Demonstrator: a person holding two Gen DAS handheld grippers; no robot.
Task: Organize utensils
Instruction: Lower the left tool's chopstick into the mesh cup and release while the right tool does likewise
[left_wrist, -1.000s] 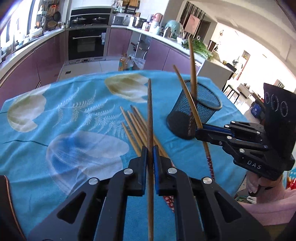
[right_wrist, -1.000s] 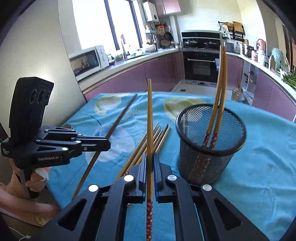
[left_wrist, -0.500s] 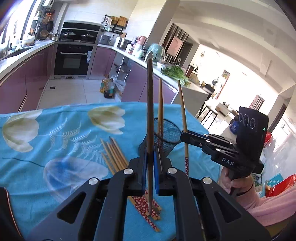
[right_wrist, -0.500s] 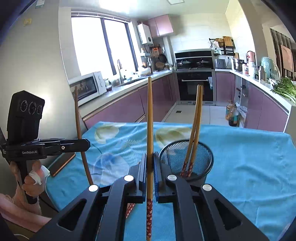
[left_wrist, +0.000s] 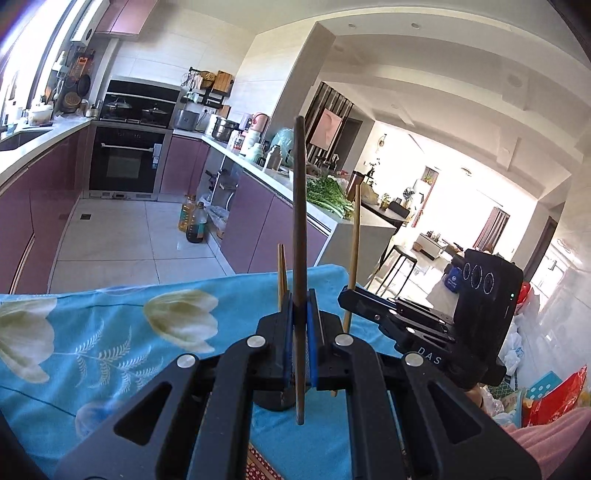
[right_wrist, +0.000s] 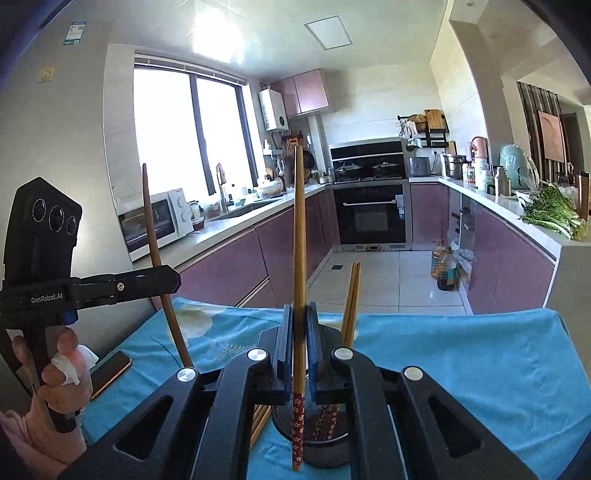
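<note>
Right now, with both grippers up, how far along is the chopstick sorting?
Done: two chopsticks already stand in the mesh holder. In hand: the left gripper and the right gripper each clamp one upright chopstick, the right one poised over the holder. Left: dropping these two in, then the few loose chopsticks on the blue tablecloth.

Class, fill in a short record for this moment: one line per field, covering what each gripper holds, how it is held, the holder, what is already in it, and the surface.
left gripper: shut on dark chopstick, held upright
right gripper: shut on floral-end chopstick, upright, patterned end down
mesh holder: black, on the table below the right gripper
chopsticks in holder: two, leaning together
loose chopsticks: lying beside the holder, count hidden
tablecloth: blue, pale flower print
phone: at the table edge
</note>
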